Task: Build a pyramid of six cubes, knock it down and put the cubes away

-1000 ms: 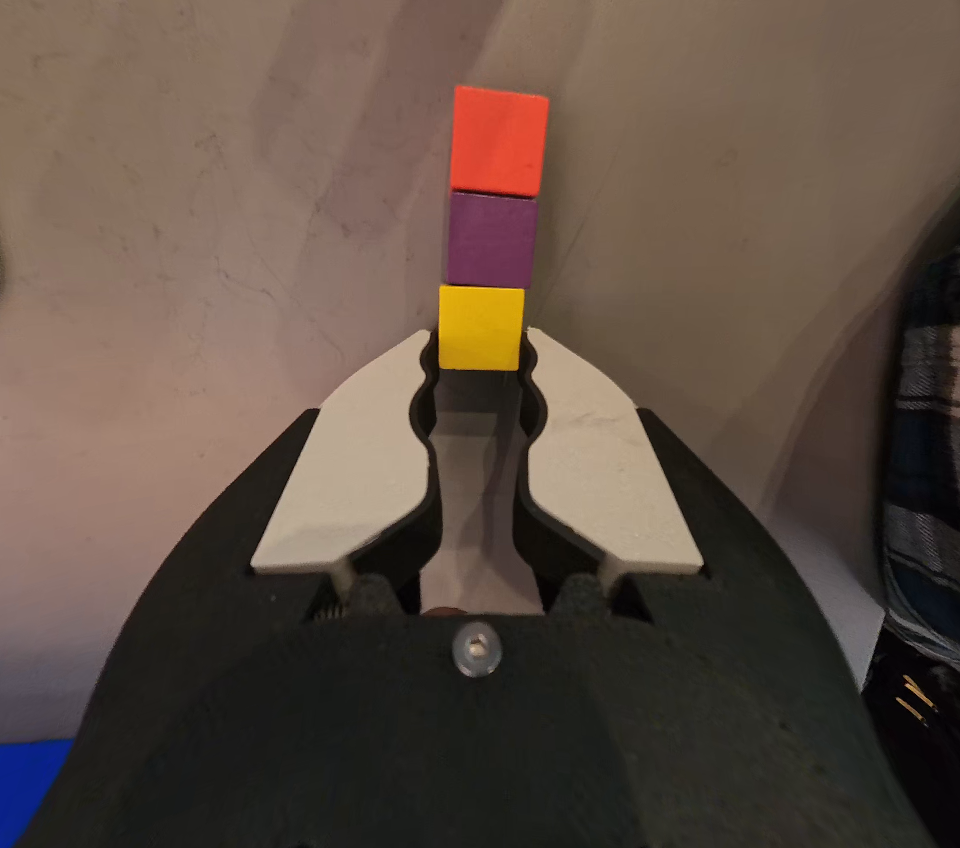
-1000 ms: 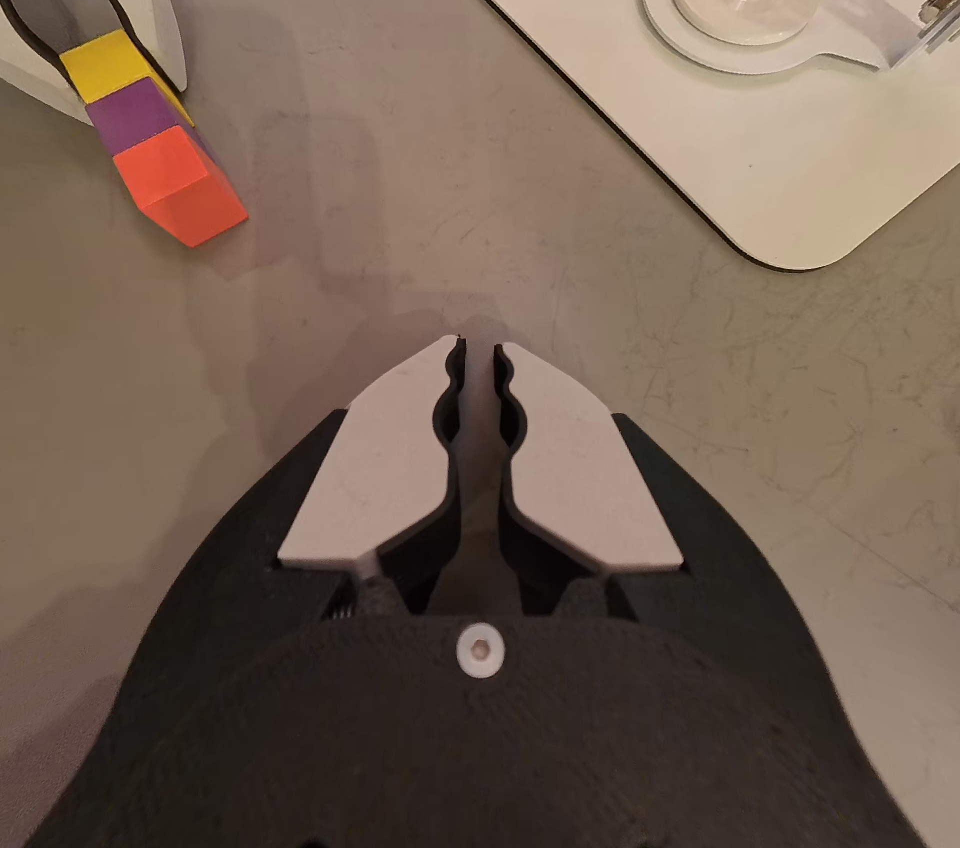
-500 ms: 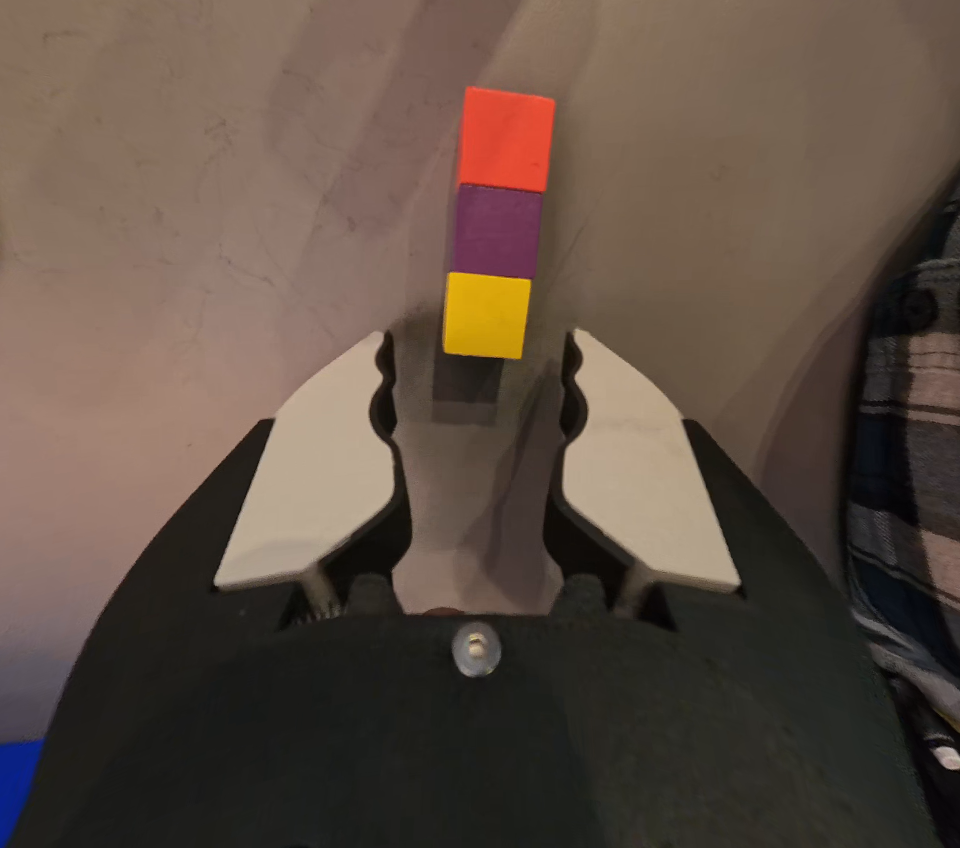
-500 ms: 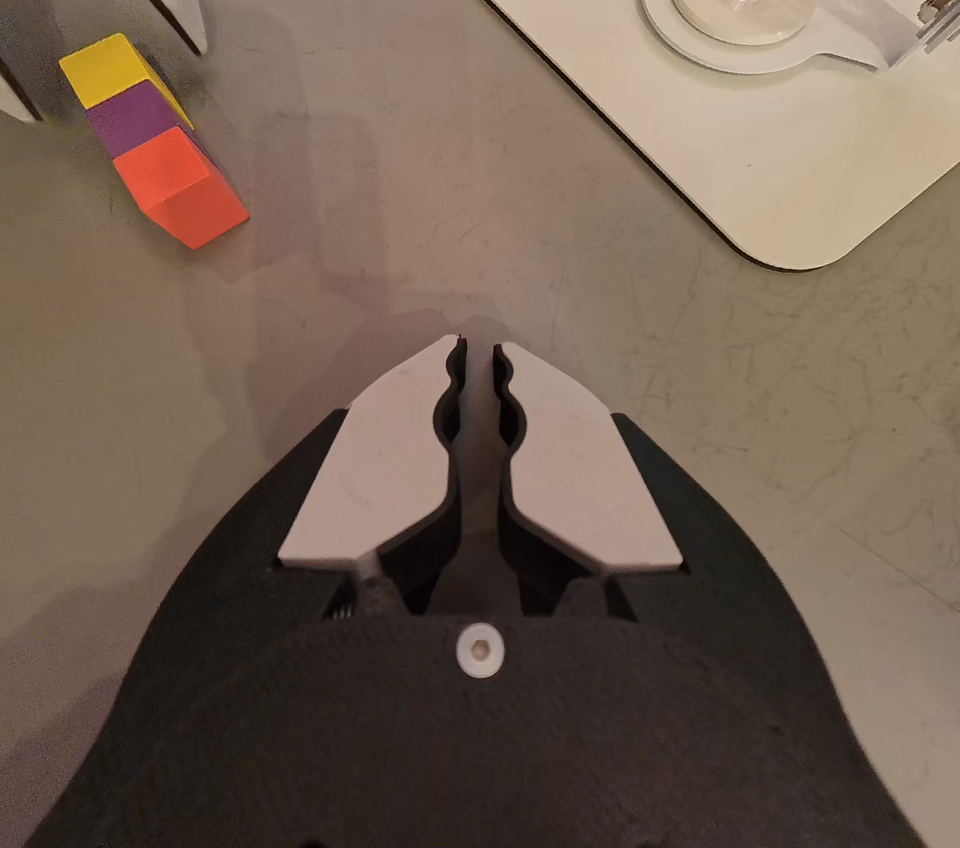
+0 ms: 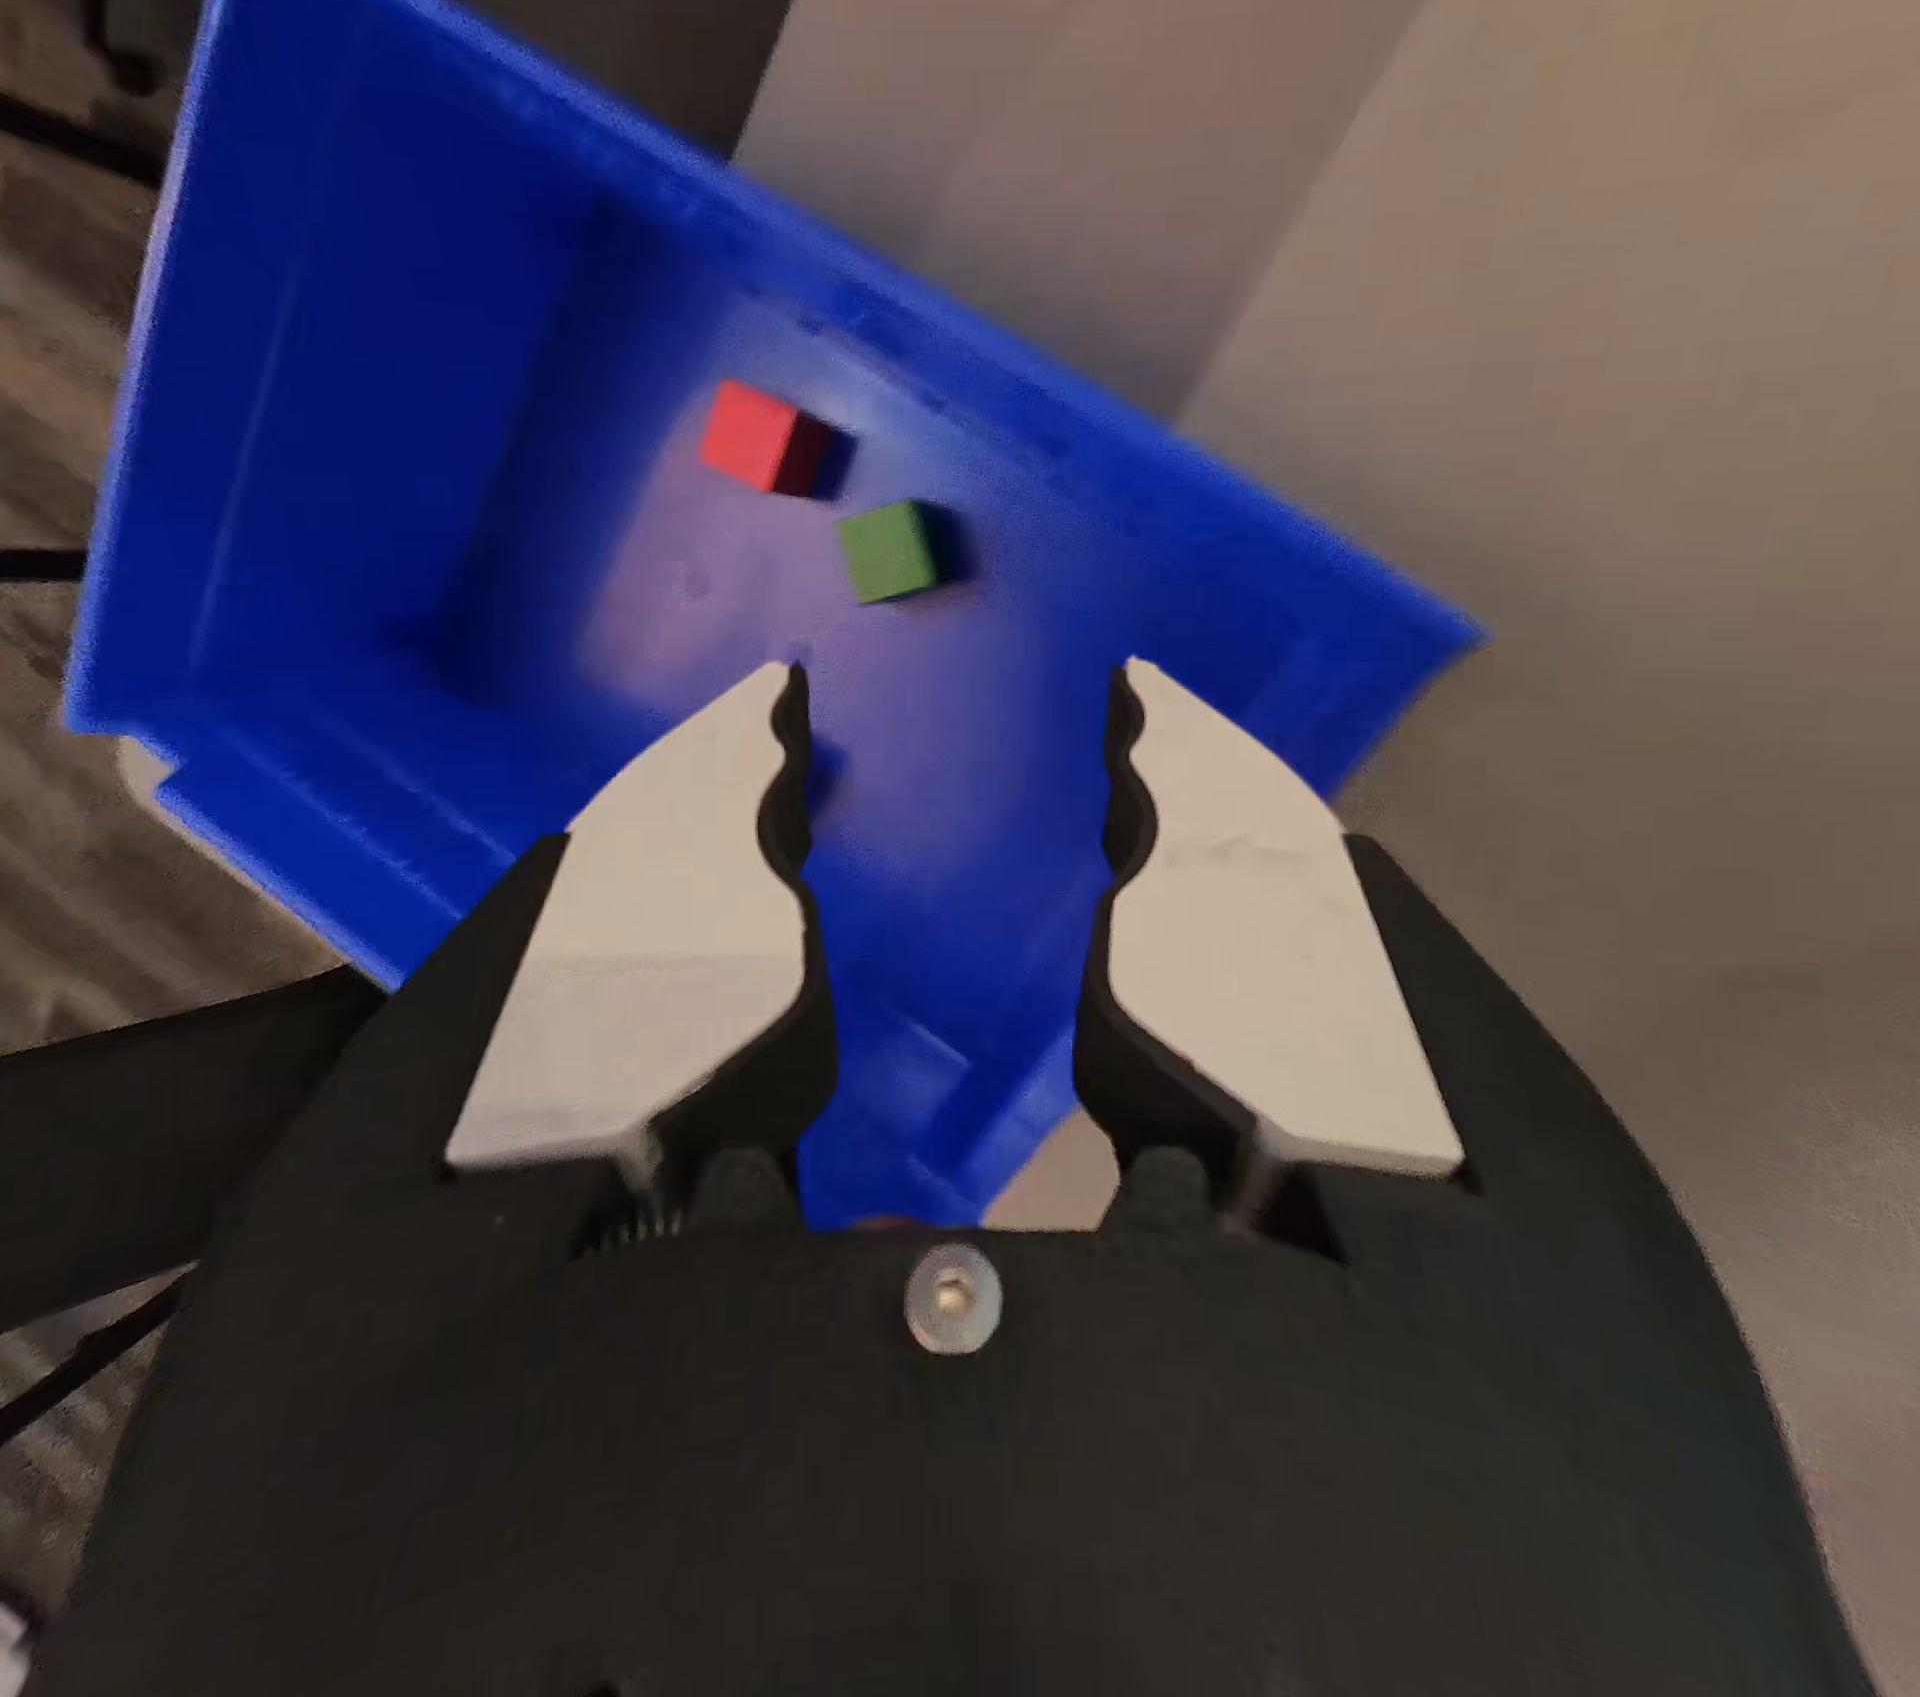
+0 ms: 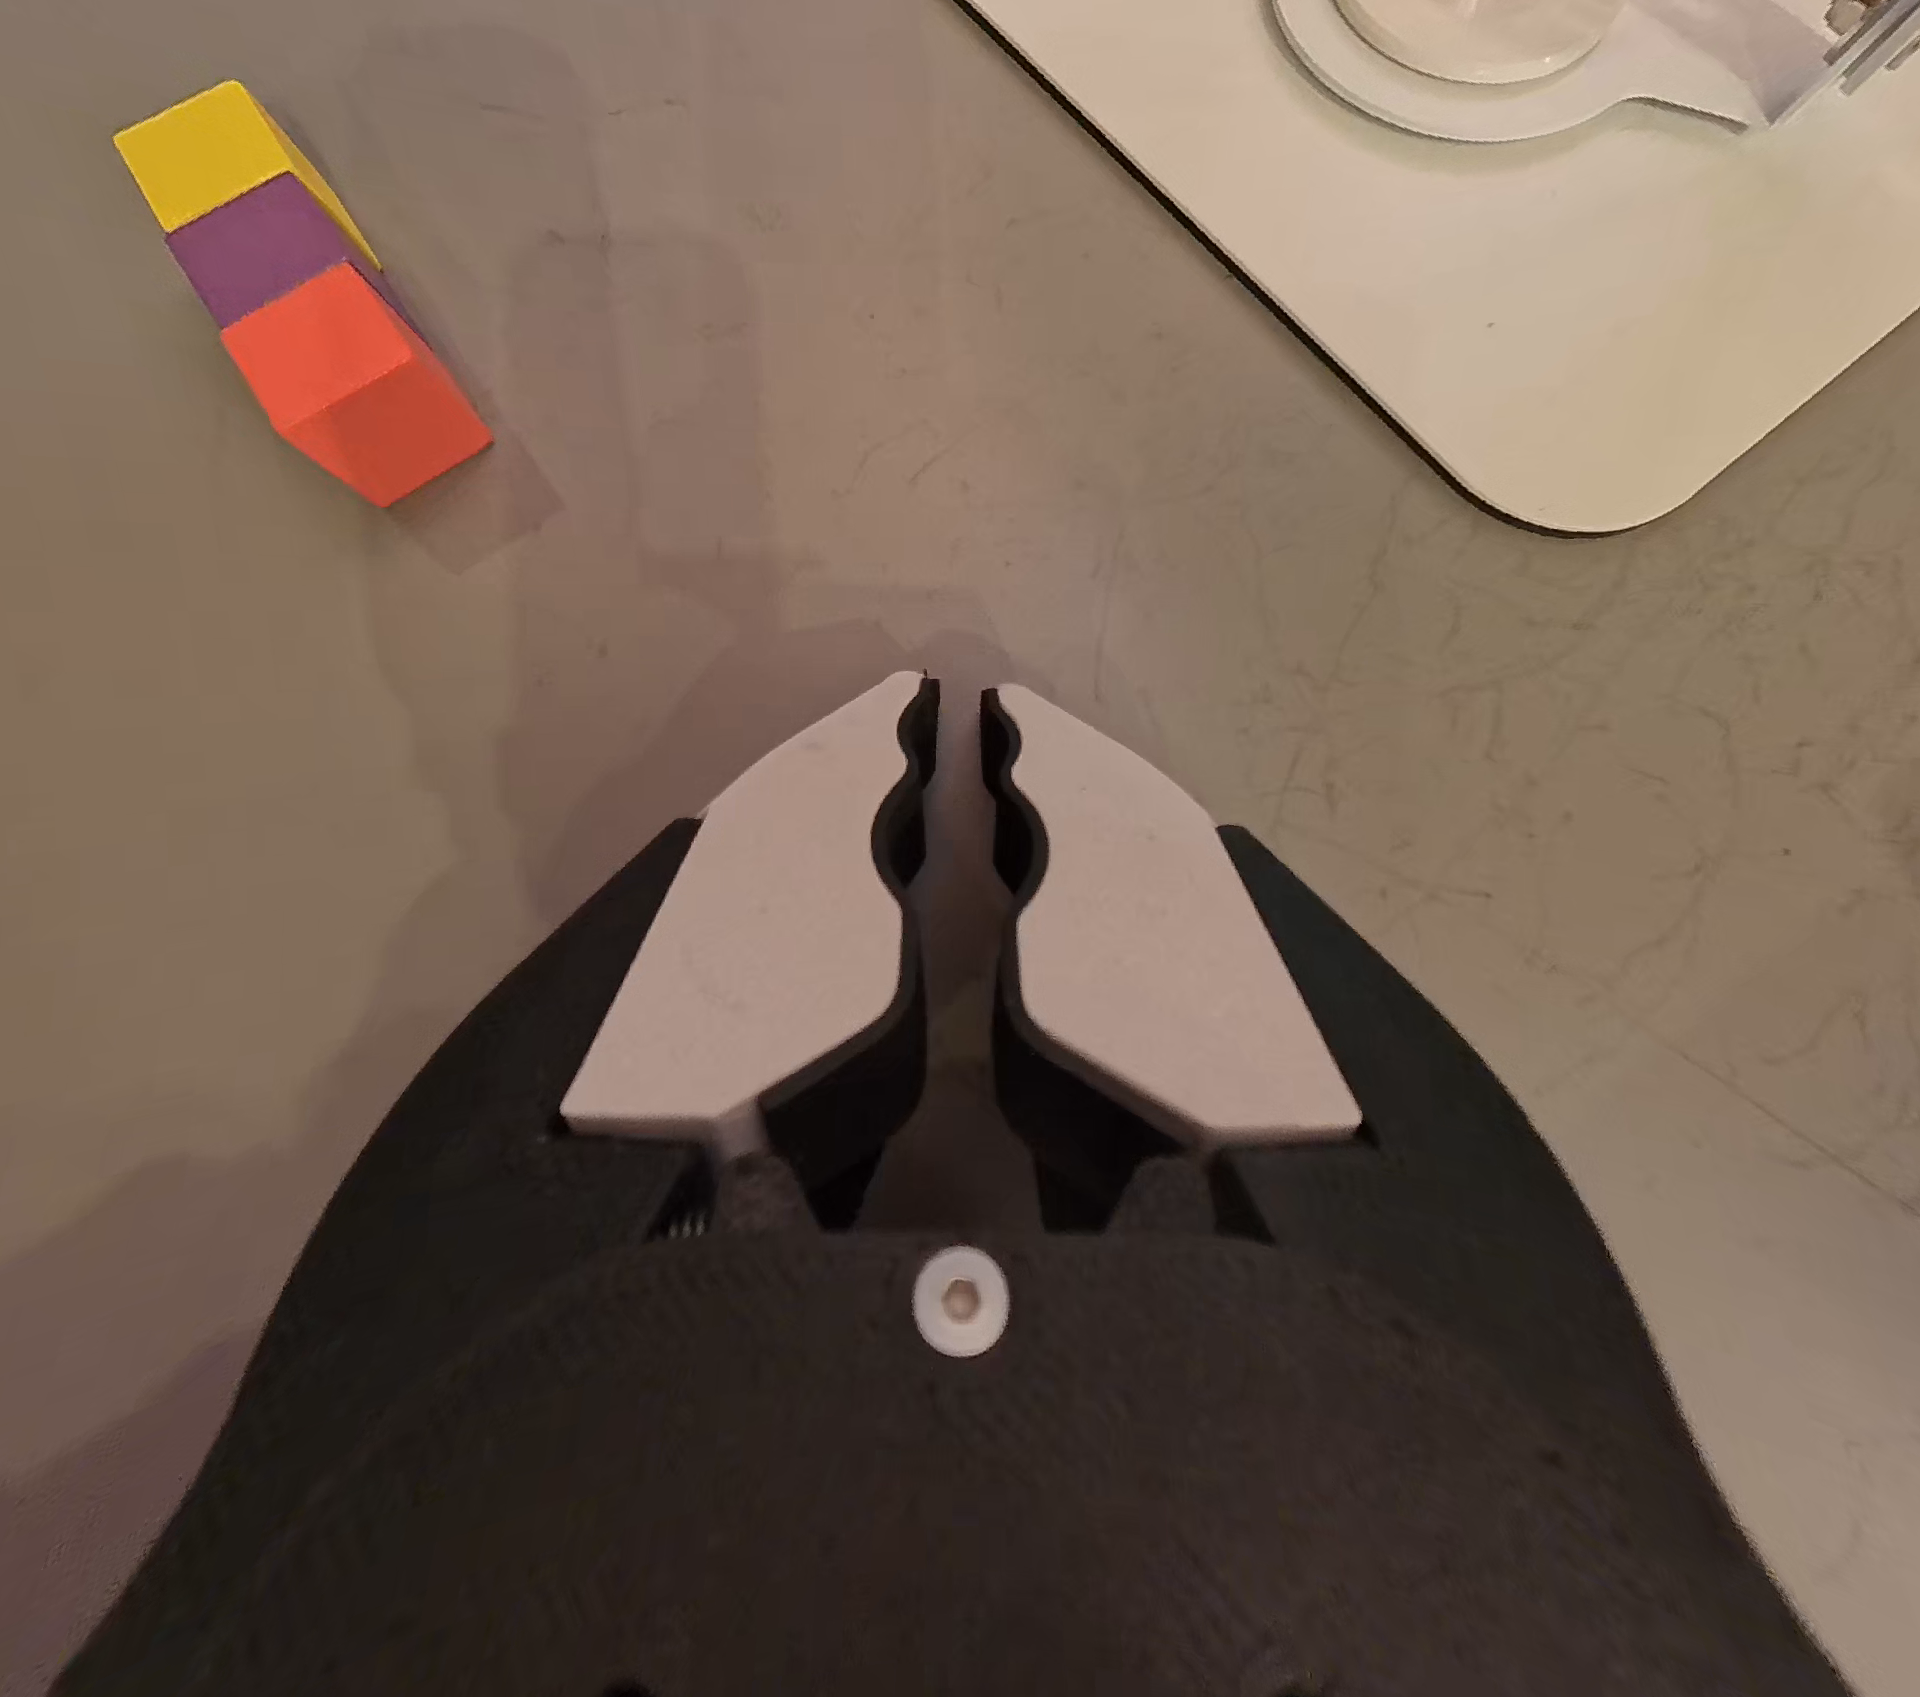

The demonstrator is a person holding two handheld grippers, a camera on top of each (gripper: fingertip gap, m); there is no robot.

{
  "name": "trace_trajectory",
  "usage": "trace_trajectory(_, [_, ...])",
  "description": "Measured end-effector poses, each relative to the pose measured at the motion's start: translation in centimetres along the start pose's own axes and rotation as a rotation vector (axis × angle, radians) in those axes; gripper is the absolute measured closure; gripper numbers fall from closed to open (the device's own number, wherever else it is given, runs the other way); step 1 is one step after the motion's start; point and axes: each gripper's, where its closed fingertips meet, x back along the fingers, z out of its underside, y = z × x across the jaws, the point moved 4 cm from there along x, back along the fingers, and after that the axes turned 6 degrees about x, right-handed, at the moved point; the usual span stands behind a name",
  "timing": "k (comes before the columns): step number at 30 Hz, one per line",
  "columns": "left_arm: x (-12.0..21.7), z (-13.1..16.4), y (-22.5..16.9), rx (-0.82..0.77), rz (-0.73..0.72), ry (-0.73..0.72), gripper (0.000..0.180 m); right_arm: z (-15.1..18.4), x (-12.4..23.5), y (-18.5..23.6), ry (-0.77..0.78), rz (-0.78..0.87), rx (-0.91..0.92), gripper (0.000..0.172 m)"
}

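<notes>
Your left gripper (image 5: 961,671) hangs over the blue bin (image 5: 343,421), with its fingers (image 5: 717,754) spread wide and nothing between them. Two cubes lie on the bin floor just ahead of the fingers: a green cube (image 5: 888,551) nearest, a little left of the middle of the gap, and a red cube (image 5: 753,437) just past it, farther left. They sit near each other but I cannot tell if they touch, as this view is blurry. I think the next move is to pick one of them, and the green cube is the easy one, because it lies almost straight ahead. Your right gripper (image 6: 958,691) waits low over the table (image 6: 935,297), its fingers (image 6: 831,774) almost shut with only a thin slit, and it holds nothing. Well off to its left three cubes stand touching in one straight row: a yellow cube (image 6: 203,146), a purple cube (image 6: 260,245) and an orange cube (image 6: 332,359). The row runs slantwise, with the orange end nearest to you. A white board (image 6: 1247,245) lies far right. So I count five cubes: two in the bin, three on the table.
</notes>
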Motion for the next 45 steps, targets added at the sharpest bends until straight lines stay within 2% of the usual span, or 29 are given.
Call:
trace_trajectory(1, [-1.0,0.2,1.2,-0.002,-0.007,0.009,0.127,0.0,0.0,0.0,-0.001,0.000,-0.003,0.165])
trace_trajectory(9, [-9.0,-1.0,5.9,-0.011,0.077,-0.012,0.136,0.1,0.1,0.0,0.000,0.009,-0.013,0.168])
trace_trajectory(17, [-12.5,-1.7,6.9,-0.077,0.170,0.021,0.137,0.1,0.1,0.0,-0.001,0.016,-0.028,0.171])
trace_trajectory(20, [-13.5,-1.3,6.5,-0.095,0.199,0.060,0.145,0.2,0.1,0.0,-0.001,0.017,-0.032,0.171])
trace_trajectory(24, [-13.2,-1.4,6.3,-0.058,0.205,0.027,0.152,0.2,0.1,-0.1,-0.003,0.014,-0.038,0.171])
trace_trajectory(29, [-8.1,-1.3,5.5,0.001,0.127,-0.032,0.152,0.2,0.1,0.0,-0.002,0.015,-0.037,0.171])
trace_trajectory(32, [-3.8,-1.0,2.6,0.009,0.092,-0.083,0.152,0.2,0.1,0.0,-0.001,0.016,-0.035,0.172])
trace_trajectory(36, [0.1,-1.3,-4.2,-0.008,0.131,-0.148,0.152,0.2,0.1,0.0,0.001,0.021,-0.030,0.172])
trace_trajectory(40, [1.0,-2.3,-12.5,-0.076,0.228,-0.175,0.152,0.1,0.0,0.0,0.003,0.027,-0.023,0.172])
trace_trajectory(45, [0.3,-4.4,-21.2,-0.165,0.355,-0.198,0.152,0.1,0.0,-0.1,0.004,0.028,-0.019,0.172])
